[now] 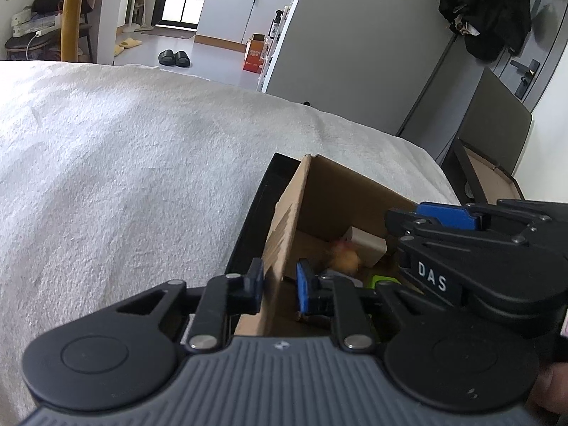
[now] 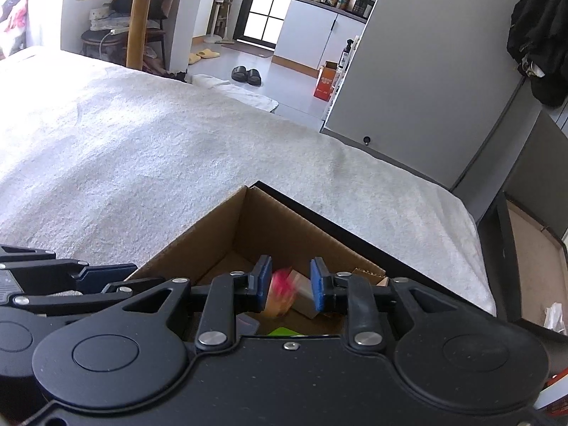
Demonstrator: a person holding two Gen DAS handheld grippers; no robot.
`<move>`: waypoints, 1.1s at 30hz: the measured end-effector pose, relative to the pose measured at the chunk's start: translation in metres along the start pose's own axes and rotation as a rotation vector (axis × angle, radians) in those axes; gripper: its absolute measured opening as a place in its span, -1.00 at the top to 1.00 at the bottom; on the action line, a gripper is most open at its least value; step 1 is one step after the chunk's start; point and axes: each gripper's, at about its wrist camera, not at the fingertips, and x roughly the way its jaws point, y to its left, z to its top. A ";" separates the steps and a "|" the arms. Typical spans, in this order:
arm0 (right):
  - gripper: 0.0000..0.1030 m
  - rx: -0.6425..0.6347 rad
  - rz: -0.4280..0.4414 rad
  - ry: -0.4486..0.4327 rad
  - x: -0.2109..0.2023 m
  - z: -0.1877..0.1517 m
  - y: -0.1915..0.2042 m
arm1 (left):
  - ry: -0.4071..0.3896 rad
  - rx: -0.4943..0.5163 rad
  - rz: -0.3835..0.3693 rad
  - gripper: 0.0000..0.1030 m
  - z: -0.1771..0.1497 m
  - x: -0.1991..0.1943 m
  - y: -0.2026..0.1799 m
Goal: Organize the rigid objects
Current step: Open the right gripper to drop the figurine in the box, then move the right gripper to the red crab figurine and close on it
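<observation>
1. Left wrist view: left tool [image 1: 280, 289] straddles the cardboard box [image 1: 284, 227] wall, jaws spread, wall apparently not pinched. The box rests on a white towel [image 1: 124, 177]. Inside: blurred yellow-red toy [image 1: 344, 257], beige block [image 1: 367, 246], green item [image 1: 385, 280]. Right tool [image 1: 419, 218] above, state unclear here.
2. Right wrist view: right tool [image 2: 289, 289] spread over the box [image 2: 227, 227]; toy [image 2: 282, 293] blurred between its jaws, seemingly loose. Judged light, rigid; grip across its body.

Cardboard box [image 2: 248, 227]: you see matt brown corrugated paper.
Towel [image 1: 124, 163]: rough white terry cloth.
Left gripper [image 1: 280, 293]: your matt black plastic, 2 blue pads.
</observation>
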 end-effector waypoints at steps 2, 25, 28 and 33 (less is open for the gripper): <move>0.50 0.001 -0.003 0.005 -0.002 -0.001 0.000 | 0.000 -0.008 -0.004 0.65 0.001 -0.001 0.001; -0.04 0.106 -0.080 0.019 -0.044 -0.046 -0.060 | -0.096 0.186 0.141 -0.26 0.004 -0.024 -0.045; -0.08 0.136 -0.087 0.018 -0.044 -0.057 -0.071 | -0.112 0.231 0.171 -0.42 0.003 -0.026 -0.055; -0.19 0.170 -0.086 0.016 -0.041 -0.073 -0.085 | -0.139 0.267 0.206 -0.63 -0.002 -0.028 -0.072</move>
